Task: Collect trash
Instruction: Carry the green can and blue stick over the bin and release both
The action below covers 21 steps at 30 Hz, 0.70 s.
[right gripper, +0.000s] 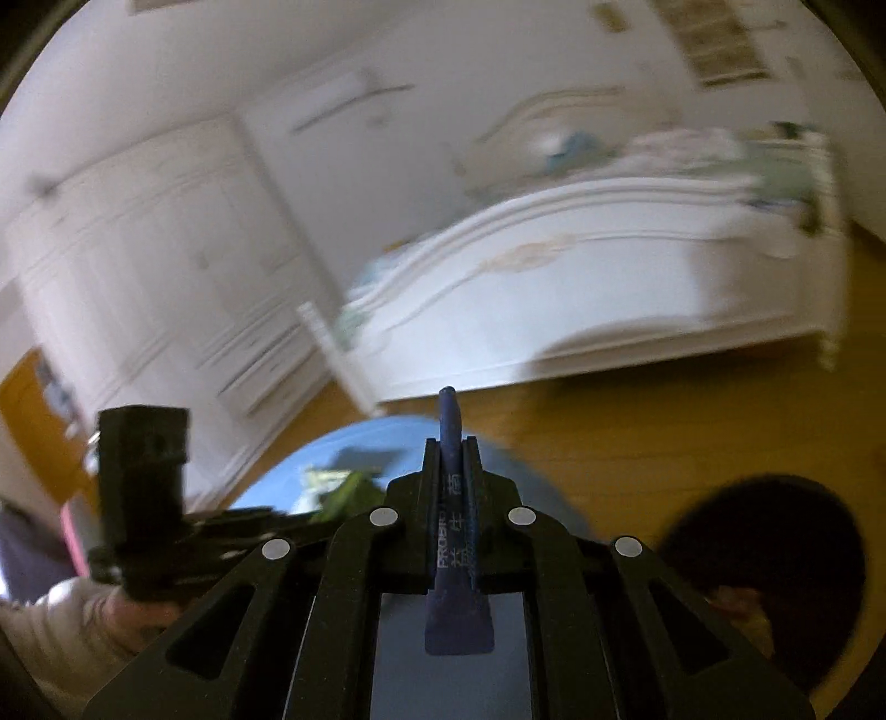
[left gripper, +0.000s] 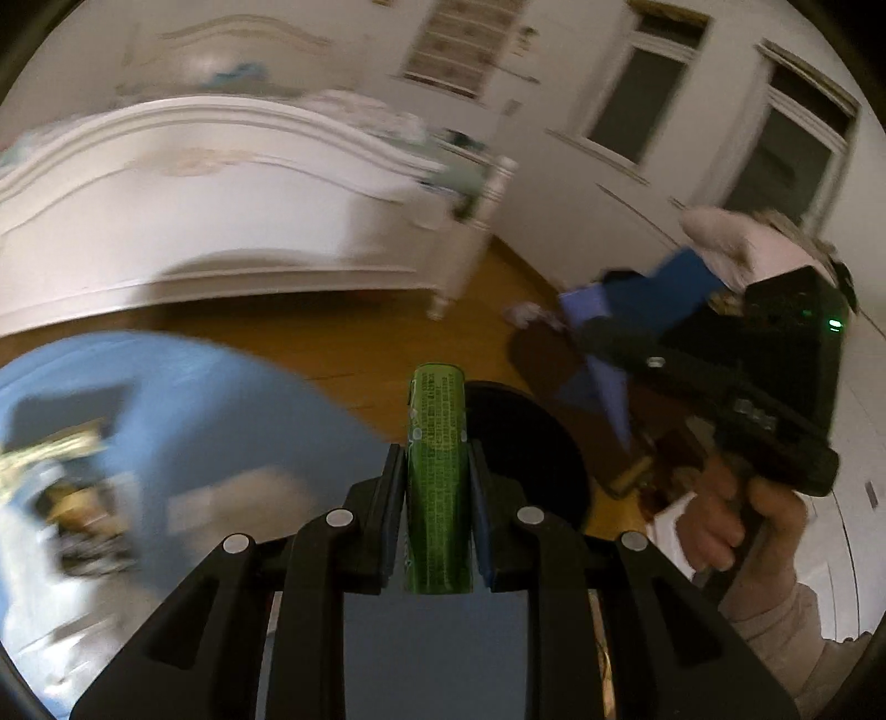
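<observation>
Left wrist: fingers [left gripper: 437,465] clamped on green can [left gripper: 437,476]; blue bin [left gripper: 183,421] with wrappers [left gripper: 55,476].

Bedroom, white walls, wood floor; both views motion-blurred.
Left wrist view: white bed [left gripper: 221,210] with carved footboard fills upper left; two dark windows [left gripper: 637,94] upper right; wall hanging [left gripper: 465,44] top centre; floor [left gripper: 360,343] amber across the middle. Right wrist view: white wardrobe [right gripper: 166,266] at left, bed at right, light dim and warm.
</observation>
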### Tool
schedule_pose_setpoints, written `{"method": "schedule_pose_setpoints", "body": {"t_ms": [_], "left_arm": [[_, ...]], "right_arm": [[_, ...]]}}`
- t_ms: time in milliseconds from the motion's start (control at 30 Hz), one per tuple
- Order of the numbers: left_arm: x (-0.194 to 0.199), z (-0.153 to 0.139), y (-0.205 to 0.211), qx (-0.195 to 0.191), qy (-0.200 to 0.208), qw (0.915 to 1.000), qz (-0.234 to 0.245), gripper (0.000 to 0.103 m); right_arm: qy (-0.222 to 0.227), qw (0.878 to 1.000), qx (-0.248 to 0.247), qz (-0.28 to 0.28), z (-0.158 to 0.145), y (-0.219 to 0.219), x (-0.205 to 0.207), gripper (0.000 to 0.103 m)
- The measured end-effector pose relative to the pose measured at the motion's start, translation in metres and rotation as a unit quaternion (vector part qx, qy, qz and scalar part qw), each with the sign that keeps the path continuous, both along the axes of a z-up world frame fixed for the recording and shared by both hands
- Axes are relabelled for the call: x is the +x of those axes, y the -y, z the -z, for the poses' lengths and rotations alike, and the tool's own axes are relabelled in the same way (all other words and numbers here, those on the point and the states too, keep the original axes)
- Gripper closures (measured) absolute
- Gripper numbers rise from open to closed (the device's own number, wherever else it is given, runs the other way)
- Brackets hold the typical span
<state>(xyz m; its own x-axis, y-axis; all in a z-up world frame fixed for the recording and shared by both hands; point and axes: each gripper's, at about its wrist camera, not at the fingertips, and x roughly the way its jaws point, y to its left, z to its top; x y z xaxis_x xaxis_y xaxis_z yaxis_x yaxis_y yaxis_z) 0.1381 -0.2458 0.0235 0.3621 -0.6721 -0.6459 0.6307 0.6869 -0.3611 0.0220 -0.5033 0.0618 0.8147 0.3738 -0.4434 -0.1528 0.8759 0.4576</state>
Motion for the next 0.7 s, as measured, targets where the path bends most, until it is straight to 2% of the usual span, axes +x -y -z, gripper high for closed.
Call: {"method": "schedule_pose_setpoints", "body": {"t_ms": [133,300,567,700], "left_arm": [[0.0,0.022,0.08,0.004,-0.022,0.9979,0.061,0.081],[0.006,0.06,0.148,0.028,-0.06,0.9935,0.092,0.081],[0.015,0.1,0.201,0.081,-0.087,0.9881,0.097,0.081],[0.018,0.106,0.208,0.093,-0.095,0.9862,0.099,0.08]], "right_arm": [[-0.043,0.996,0.015,0.077,0.041,0.064,-0.015,0.094],[-0.095,0.987,0.031,0.124,0.097,0.109,-0.029,0.094],[-0.144,0.978,0.05,0.145,0.159,0.145,-0.034,0.094],[-0.157,0.976,0.053,0.142,0.171,0.147,-0.03,0.089]]}}
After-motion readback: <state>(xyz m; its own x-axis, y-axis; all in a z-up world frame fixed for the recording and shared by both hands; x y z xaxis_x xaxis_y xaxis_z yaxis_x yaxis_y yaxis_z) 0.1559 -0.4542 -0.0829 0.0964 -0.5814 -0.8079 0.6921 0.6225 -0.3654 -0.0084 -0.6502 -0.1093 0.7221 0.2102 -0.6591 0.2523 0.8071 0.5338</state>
